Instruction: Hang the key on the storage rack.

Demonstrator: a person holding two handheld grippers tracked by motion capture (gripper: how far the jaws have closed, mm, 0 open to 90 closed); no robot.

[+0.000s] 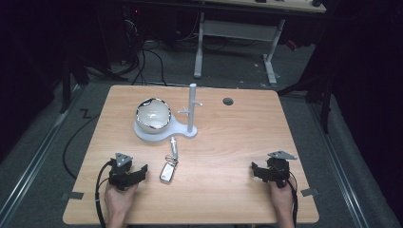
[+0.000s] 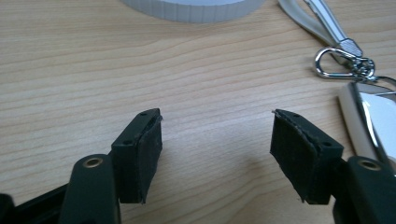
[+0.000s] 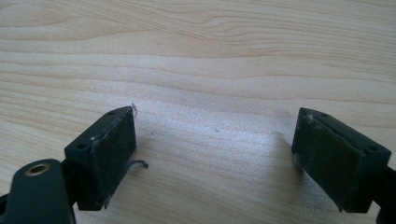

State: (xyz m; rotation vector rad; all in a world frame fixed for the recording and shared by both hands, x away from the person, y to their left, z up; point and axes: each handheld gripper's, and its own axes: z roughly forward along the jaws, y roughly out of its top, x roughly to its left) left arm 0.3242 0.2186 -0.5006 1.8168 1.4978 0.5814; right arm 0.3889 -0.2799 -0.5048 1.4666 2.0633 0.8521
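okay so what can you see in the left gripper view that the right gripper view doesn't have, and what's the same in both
Left gripper view: past the open left gripper lie the curved edge of a white stand base, a silver clasp and a white and silver key fob to the right of the jaws, not between them.

Right gripper view: the open right gripper has bare wood ahead, and a loose thread hangs from one pad.

Both: two black jaws standing apart with nothing between them, low over the same light wooden table.
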